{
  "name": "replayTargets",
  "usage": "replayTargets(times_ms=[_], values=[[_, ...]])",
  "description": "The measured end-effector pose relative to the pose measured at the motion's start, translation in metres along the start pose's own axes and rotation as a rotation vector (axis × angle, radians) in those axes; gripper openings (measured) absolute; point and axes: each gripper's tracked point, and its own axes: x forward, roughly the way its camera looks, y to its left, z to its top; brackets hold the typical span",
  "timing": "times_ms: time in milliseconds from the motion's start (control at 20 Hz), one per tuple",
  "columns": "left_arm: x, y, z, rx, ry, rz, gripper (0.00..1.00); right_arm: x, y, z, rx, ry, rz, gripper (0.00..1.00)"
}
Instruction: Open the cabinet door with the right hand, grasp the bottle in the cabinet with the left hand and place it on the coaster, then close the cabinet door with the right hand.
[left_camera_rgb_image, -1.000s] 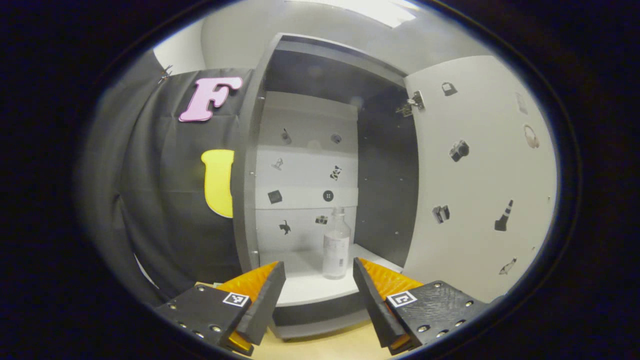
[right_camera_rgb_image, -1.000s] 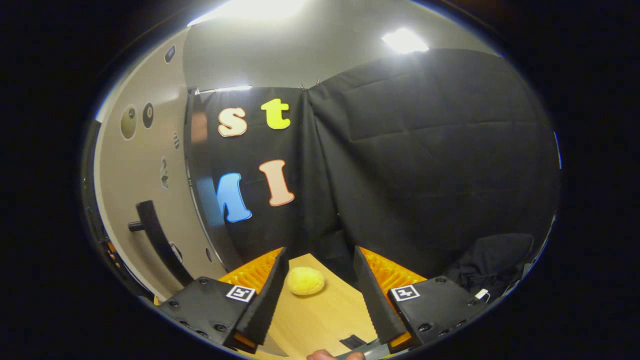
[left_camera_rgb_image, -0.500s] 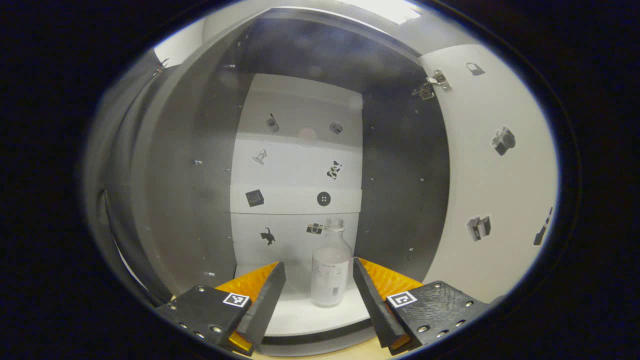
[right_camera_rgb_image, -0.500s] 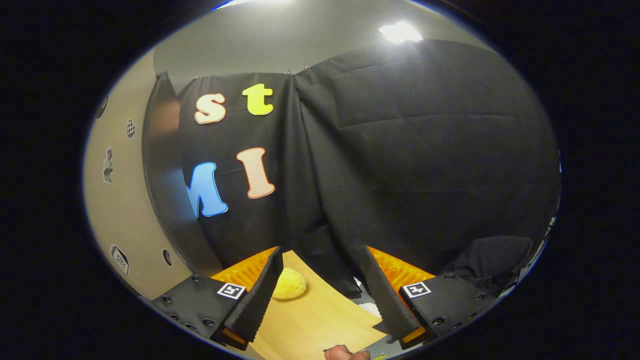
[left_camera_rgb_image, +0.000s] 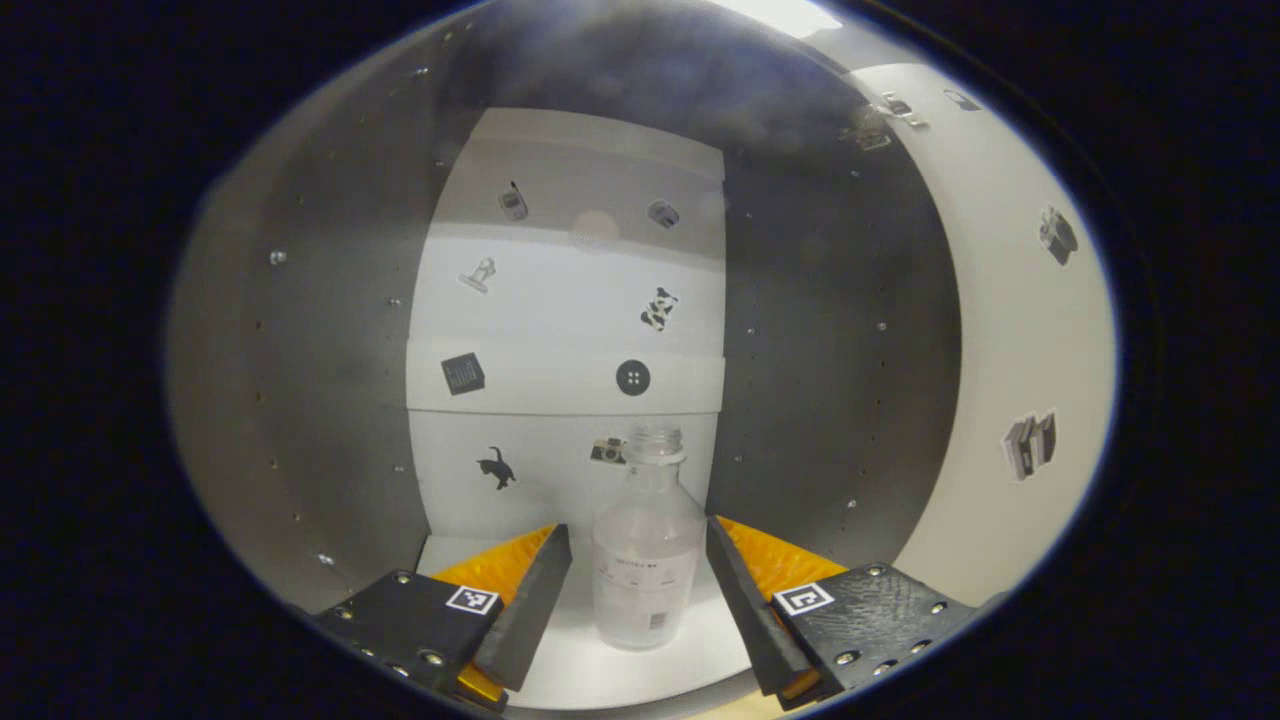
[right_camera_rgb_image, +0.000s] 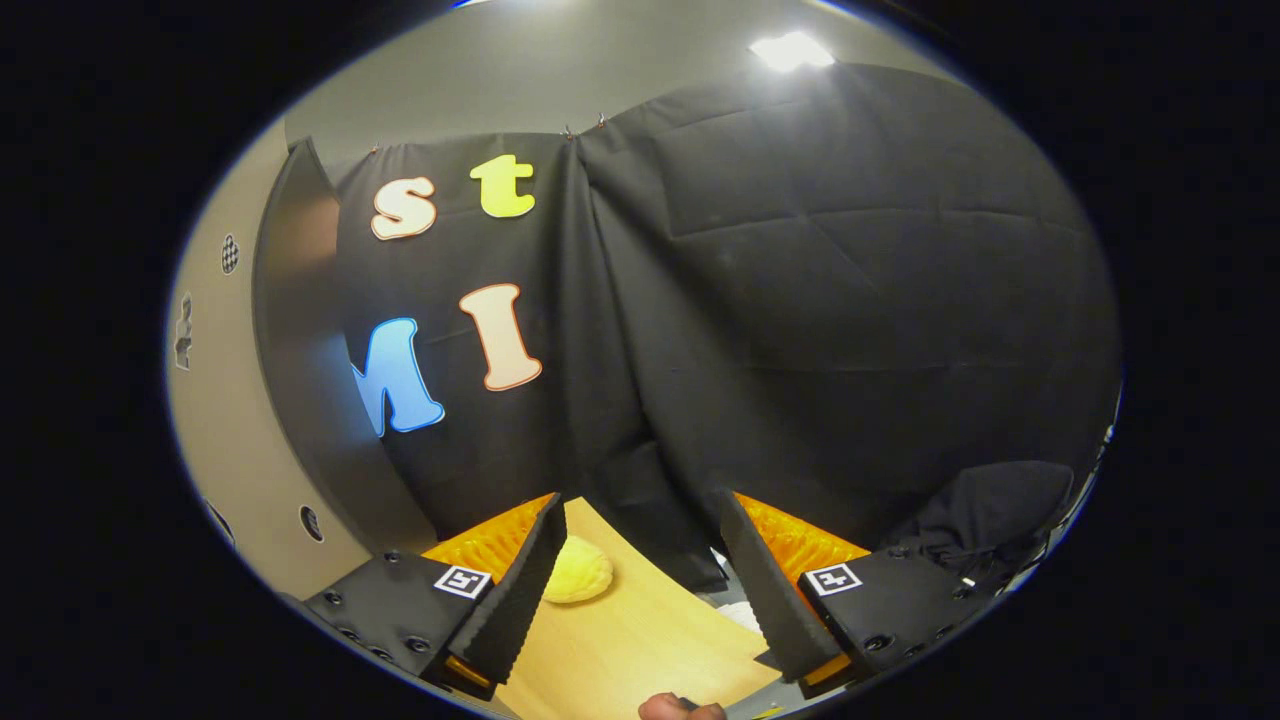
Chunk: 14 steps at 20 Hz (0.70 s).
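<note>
The left gripper (left_camera_rgb_image: 638, 580) is reaching into the open cabinet (left_camera_rgb_image: 330, 400) with its jaws spread wide and holding nothing, and the bottle (left_camera_rgb_image: 646, 560) is standing upright on the pale cabinet floor (left_camera_rgb_image: 590, 680), framed between the two fingers with a gap on either side. The bottle is sitting a little toward the right finger (left_camera_rgb_image: 735, 590), so the grasp is looking slightly off-centre. The cabinet door (left_camera_rgb_image: 1010, 350) is swung out to the right. In the right gripper view, the right gripper (right_camera_rgb_image: 640, 590) is hanging open and empty above the wooden table (right_camera_rgb_image: 640, 650), near a yellow rounded object (right_camera_rgb_image: 578, 578); whether that is the coaster cannot be told. The main risk here is the closer finger touching first as the jaws shut, nudging the light, narrow-necked bottle sideways or tipping it against the cabinet's dark side wall. Closing too high, near the tapering shoulder, would probably let the smooth body slip out. Lifting it out carelessly could also be catching the bottle on the cabinet's front lip.
</note>
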Motion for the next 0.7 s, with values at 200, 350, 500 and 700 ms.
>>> replayTargets(times_ms=[200,350,500,700], values=[[0.015,-0.003,-0.005,0.012,0.002,-0.003,0.84,0.014,0.000,0.003,0.024,0.009,-0.004,0.98],[0.023,-0.007,-0.010,0.020,0.014,-0.007,0.84,0.021,0.005,0.003,0.031,0.023,0.020,0.98],[0.025,-0.007,-0.012,0.029,0.016,0.005,0.84,0.029,0.007,0.003,-0.002,0.021,0.029,0.98],[0.024,-0.008,-0.012,0.028,0.016,0.016,0.83,0.038,0.011,-0.002,0.000,0.043,0.056,0.98]])
